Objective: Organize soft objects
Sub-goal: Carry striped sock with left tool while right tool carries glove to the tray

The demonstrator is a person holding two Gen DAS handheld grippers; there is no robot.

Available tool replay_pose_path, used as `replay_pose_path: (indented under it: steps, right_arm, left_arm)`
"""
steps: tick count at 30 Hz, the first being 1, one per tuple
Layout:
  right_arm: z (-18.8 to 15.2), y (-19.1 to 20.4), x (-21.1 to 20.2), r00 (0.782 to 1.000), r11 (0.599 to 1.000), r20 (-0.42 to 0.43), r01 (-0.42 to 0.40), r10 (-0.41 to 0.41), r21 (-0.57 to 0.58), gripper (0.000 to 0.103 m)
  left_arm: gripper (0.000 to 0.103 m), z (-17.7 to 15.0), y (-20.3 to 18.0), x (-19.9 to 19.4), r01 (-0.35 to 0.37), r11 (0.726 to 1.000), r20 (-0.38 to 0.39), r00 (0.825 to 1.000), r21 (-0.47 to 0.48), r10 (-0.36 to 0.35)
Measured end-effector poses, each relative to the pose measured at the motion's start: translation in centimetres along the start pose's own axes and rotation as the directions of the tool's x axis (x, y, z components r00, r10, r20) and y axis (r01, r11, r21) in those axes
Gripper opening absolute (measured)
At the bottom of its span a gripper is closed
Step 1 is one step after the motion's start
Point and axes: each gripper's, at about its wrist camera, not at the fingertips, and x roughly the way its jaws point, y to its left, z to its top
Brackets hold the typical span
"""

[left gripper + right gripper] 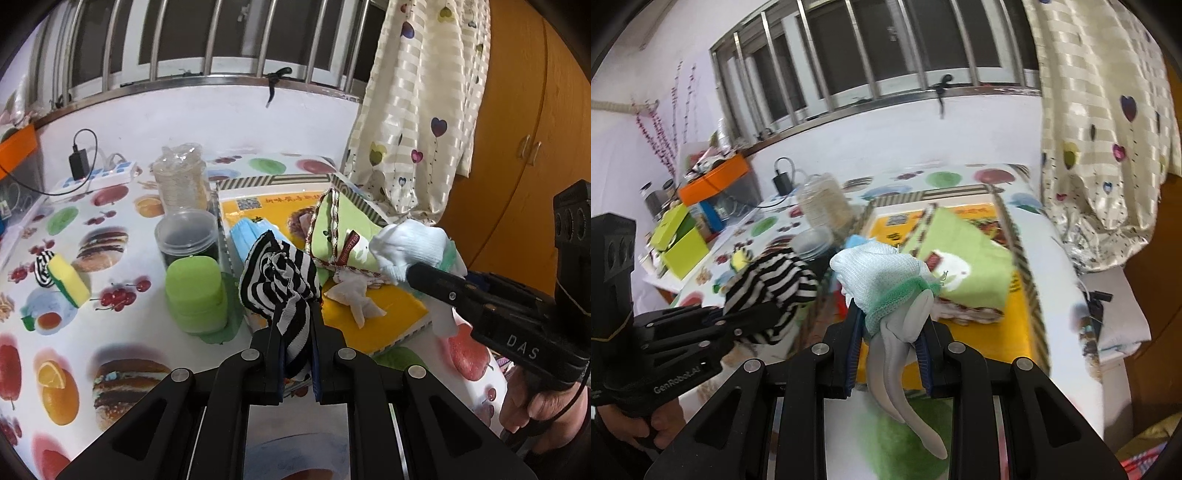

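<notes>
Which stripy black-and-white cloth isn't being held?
The small stripy cloth lying on the table beside the yellow sponge. The bigger stripy cloth is pinched in the left gripper.

on the table (pixel 122 354), the box (pixel 280 182) lies right of the lidded jars (pixel 186 240); a folded cloth (pixel 343 229) lies inside it, a sponge (pixel 68 278) far left, a power strip (pixel 96 179) behind
</notes>
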Motion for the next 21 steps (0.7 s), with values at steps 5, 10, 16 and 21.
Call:
replay_pose_path:
  steps: [5,10,16,21]
  right_arm:
    - [0.1,-1.1,0.5,1.000,1.000,-0.012,0.017,-0.017,0.019,0.027]
    - [0.1,-1.8,1.3,0.999,0.999,-0.029,0.029,-0.028,0.029,0.027]
    - [0.1,-3.0,2.4,0.997,0.997,-0.058,0.059,-0.056,0.054,0.027]
    - [0.0,-3.6,3.8,0.993,0.996,-0.096,0.072,-0.066,0.057,0.027]
  left_arm:
    - [0.010,0.2,-0.4,1.0,0.011,1.000,-0.016,1.000,0.008,-0.011]
    - [0.010,0.3,-0.7,2.3,0.025,1.000,-0.038,0.999,0.015,-0.025]
    - [0.010,0.3,-1.0,4.1,0.047,0.999,-0.070,0.997,0.018,-0.045]
    - [0.010,0.3,-1.3,5.7,0.068,0.997,-0.102,0.993,0.022,-0.065]
